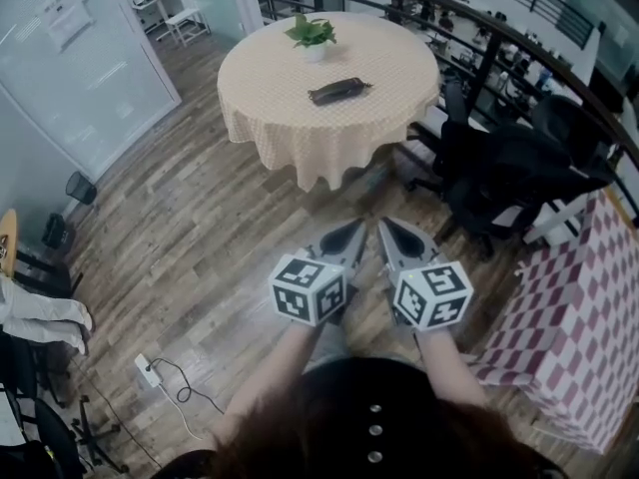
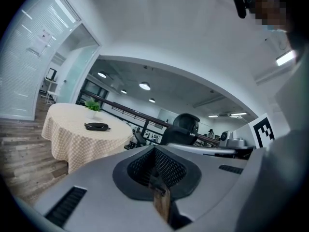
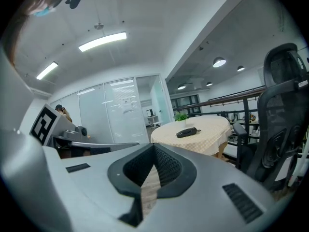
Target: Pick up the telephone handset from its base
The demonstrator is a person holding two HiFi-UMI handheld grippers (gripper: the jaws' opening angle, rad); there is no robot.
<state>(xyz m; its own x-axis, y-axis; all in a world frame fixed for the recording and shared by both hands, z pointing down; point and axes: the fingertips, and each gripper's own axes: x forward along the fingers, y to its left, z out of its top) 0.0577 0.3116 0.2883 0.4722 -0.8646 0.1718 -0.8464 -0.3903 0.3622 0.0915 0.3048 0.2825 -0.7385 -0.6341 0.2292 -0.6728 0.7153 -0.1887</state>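
The black telephone (image 1: 337, 90) lies on a round table (image 1: 290, 128) under a cream checked cloth, beside a small potted plant (image 1: 312, 34). The handset rests on its base; in the left gripper view the telephone (image 2: 96, 126) is small and far off at the left, and in the right gripper view the telephone (image 3: 187, 132) sits on the table ahead. My left gripper (image 1: 357, 228) and right gripper (image 1: 384, 226) are held side by side over the wooden floor, well short of the table, both pointing towards it. Each has its jaws together with nothing between them.
Black office chairs (image 1: 499, 168) stand to the right of the table, by a dark railing (image 1: 479, 38). A red and white checked cloth (image 1: 579, 317) covers furniture at the near right. A glass wall (image 1: 80, 58) runs along the left. A power strip (image 1: 148, 369) lies on the floor.
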